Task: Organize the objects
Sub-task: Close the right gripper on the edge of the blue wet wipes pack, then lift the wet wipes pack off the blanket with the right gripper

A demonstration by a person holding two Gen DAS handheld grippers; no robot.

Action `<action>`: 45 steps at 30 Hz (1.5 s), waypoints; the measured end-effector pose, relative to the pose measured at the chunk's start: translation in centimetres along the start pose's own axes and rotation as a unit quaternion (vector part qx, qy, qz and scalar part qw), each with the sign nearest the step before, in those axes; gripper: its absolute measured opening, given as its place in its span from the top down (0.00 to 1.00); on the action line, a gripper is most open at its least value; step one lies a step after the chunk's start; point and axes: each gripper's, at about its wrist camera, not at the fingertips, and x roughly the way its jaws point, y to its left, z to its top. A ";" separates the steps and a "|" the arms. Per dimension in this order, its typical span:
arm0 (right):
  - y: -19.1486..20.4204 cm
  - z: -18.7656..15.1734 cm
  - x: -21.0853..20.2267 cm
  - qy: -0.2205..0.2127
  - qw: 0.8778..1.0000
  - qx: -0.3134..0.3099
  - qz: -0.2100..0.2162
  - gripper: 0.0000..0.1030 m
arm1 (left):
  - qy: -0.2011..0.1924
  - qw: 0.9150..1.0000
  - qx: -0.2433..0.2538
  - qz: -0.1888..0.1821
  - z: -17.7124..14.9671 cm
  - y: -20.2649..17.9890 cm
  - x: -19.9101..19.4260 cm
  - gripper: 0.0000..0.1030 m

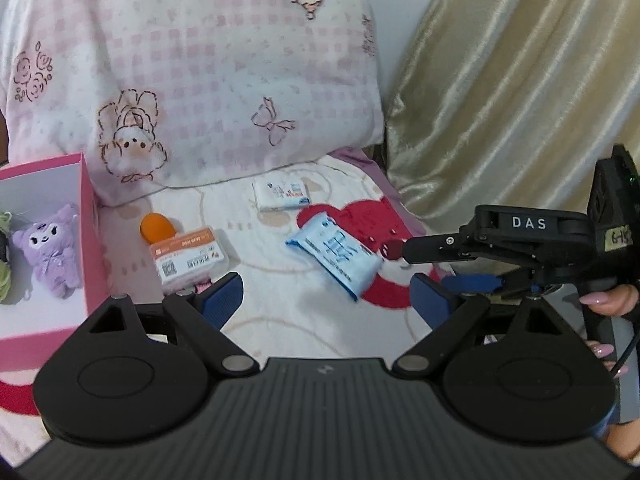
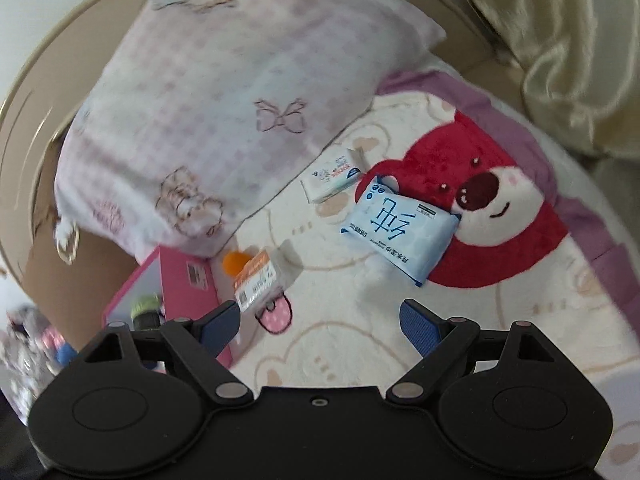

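Both of our grippers, left gripper [image 1: 322,300] and right gripper [image 2: 320,320], hover over the bed blanket [image 2: 352,320] with jaws wide apart and nothing between them. Ahead we see a blue tissue pack [image 2: 400,228] on the red bear print, a small white pack [image 2: 332,176] by the pillow [image 1: 208,80], and a labelled box [image 1: 188,260] touching an orange ball [image 1: 156,228]. At the left stands a pink box [image 1: 88,240] with a purple plush [image 1: 50,252] inside.

The fleecy, matt blanket [image 2: 360,340] carries a glossy, crinkled plastic tissue pack [image 2: 400,228], a smooth pink cardboard box [image 1: 90,232] holding a fuzzy purple plush toy [image 1: 50,252], and a soft cotton pillow [image 1: 200,80], beside a shiny satin curtain [image 1: 520,80].
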 end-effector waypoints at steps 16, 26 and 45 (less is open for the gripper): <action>-9.1 1.6 8.3 0.002 0.986 0.165 0.000 0.14 | 0.070 0.991 0.112 0.028 -1.1 -1.5 13.1 0.26; -9.5 2.5 10.7 -0.031 0.981 0.189 0.003 0.24 | 0.057 0.994 0.087 0.045 -1.1 -0.8 20.1 0.28; -11.3 3.0 12.8 -0.038 0.973 0.221 -0.056 0.72 | 0.046 0.992 0.115 0.008 -1.8 -1.7 25.6 0.45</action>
